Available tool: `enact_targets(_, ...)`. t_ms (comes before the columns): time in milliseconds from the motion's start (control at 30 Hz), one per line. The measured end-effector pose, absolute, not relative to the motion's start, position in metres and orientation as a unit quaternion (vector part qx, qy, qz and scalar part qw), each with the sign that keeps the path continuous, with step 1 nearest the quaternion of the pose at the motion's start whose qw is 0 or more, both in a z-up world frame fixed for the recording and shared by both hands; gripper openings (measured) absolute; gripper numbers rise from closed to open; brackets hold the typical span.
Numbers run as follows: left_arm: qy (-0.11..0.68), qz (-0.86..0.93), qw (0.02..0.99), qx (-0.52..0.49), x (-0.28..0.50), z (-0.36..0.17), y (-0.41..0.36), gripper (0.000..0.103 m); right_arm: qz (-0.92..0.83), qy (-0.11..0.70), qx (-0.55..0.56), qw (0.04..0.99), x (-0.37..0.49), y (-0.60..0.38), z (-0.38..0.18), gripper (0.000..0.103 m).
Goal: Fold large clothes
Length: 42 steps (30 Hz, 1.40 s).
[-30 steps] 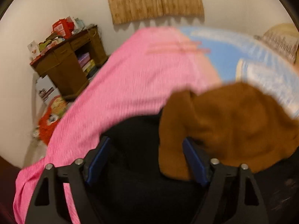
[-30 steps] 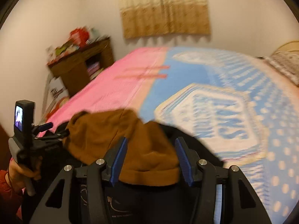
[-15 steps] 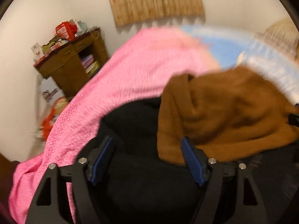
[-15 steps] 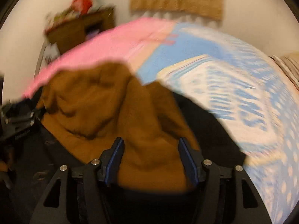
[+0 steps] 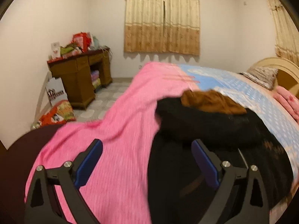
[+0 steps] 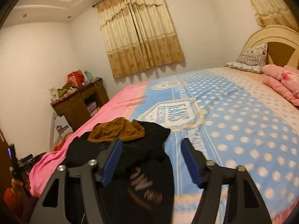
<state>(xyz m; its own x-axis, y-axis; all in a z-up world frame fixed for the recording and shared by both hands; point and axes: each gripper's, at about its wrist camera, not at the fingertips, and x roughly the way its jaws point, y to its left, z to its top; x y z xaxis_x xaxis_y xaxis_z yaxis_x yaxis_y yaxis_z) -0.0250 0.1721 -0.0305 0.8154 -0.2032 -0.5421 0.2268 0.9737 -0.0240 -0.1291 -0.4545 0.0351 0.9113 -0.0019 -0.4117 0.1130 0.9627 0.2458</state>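
Our left claw (image 5: 146,160) hangs open and empty over the pink blanket (image 5: 119,130) at the bed's left edge. A second ago it stood close over the brown lining; now it has pulled back, and the jacket (image 5: 214,130) lies dropped beside it. Our right claw (image 6: 151,158), jaws also spread and holding nothing, has risen off the brown lining (image 6: 115,130) it was pressed near. We judge a fold has just been laid and both claws are free to regrip. The jacket sits bunched near the bed's (image 6: 243,121) foot edge, brown part on top. Only the right view shows the pale lettering (image 6: 145,186) on the black cloth and the hand (image 6: 18,184) holding the left tool; only the left view shows the floor (image 5: 104,100).
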Motion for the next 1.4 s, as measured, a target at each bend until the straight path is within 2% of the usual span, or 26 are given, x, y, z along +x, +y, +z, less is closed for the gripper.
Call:
enact_targets(33, 0.289, -0.118, 0.95, 0.02, -0.03, -0.034, 0.173, 0.098, -0.021, 0.213, 0.135, 0.967, -0.148, -0.453, 0.035, 0.081)
enact_targets(67, 0.3, -0.122, 0.946, 0.017, -0.037, -0.041, 0.176, 0.098, -0.013, 0.218, 0.139, 0.966, -0.158, -0.453, 0.032, 0.082)
enact_targets(233, 0.352, -0.161, 0.921, -0.036, -0.057, -0.076, 0.179, 0.098, -0.015, 0.289, 0.141, 0.947, -0.187, -0.444, -0.012, 0.082)
enact_targets(433, 0.365, -0.157, 0.918, 0.007, -0.078, -0.103, 0.16, 0.095, -0.021, 0.383, 0.16, 0.91, -0.194, -0.428, -0.092, 0.082)
enact_targets(533, 0.389, -0.162, 0.907, -0.012, -0.083, -0.116, 0.163, 0.094, -0.016, 0.408, 0.158, 0.899, -0.192, -0.417, -0.115, 0.082)
enact_targets(667, 0.379, -0.156, 0.912, -0.002, -0.094, -0.123, 0.162, 0.093, -0.002, 0.435, 0.173, 0.883, -0.185, -0.408, -0.137, 0.075)
enact_targets(700, 0.378, -0.155, 0.913, 0.002, -0.096, -0.123, 0.161, 0.089, 0.003, 0.444, 0.175, 0.879, -0.183, -0.405, -0.143, 0.071)
enact_targets(733, 0.377, -0.157, 0.913, 0.003, -0.098, -0.123, 0.161, 0.085, 0.013, 0.456, 0.182, 0.871, -0.179, -0.402, -0.151, 0.059)
enact_targets(767, 0.379, -0.164, 0.911, -0.001, -0.099, -0.122, 0.161, 0.079, 0.014, 0.461, 0.179, 0.869, -0.176, -0.4, -0.153, 0.059)
enact_targets(867, 0.379, -0.171, 0.909, 0.003, -0.102, -0.121, 0.16, 0.073, 0.02, 0.474, 0.147, 0.868, -0.17, -0.391, -0.152, 0.059)
enact_targets(967, 0.405, -0.206, 0.891, -0.012, -0.104, -0.121, 0.158, 0.054, 0.044, 0.487, 0.165, 0.857, -0.171, -0.39, -0.153, 0.058)
enact_targets(1133, 0.415, -0.192, 0.889, 0.014, -0.104, -0.136, 0.147, 0.053, 0.039, 0.492, 0.156, 0.856, -0.164, -0.386, -0.158, 0.057)
enact_targets(1167, 0.417, -0.191, 0.888, 0.013, -0.103, -0.138, 0.145, 0.05, 0.035, 0.493, 0.145, 0.857, -0.163, -0.384, -0.157, 0.046)
enact_targets(1200, 0.416, -0.189, 0.889, 0.011, -0.103, -0.139, 0.144, 0.029, 0.031, 0.498, 0.127, 0.857, -0.16, -0.379, -0.156, 0.042)
enact_targets(1233, 0.417, -0.186, 0.89, 0.013, -0.103, -0.139, 0.143, 0.018, 0.037, 0.501, 0.122, 0.856, -0.16, -0.378, -0.155, 0.035)
enact_targets(1267, 0.421, -0.185, 0.888, 0.01, -0.101, -0.138, 0.144, 0.018, 0.046, 0.503, 0.13, 0.853, -0.16, -0.38, -0.152, 0.023)
enact_targets(1300, 0.426, -0.195, 0.883, -0.01, -0.098, -0.133, 0.148, 0.017, 0.062, 0.509, 0.154, 0.845, -0.159, -0.385, -0.151, 0.018)
enact_targets(1333, 0.427, -0.204, 0.88, -0.028, -0.097, -0.127, 0.152, 0.017, 0.078, 0.509, 0.179, 0.839, -0.159, -0.39, -0.148, 0.013)
enact_targets(1400, 0.418, -0.234, 0.875, -0.07, -0.093, -0.105, 0.159, 0.017, 0.1, 0.496, 0.206, 0.838, -0.16, -0.396, -0.137, 0.013)
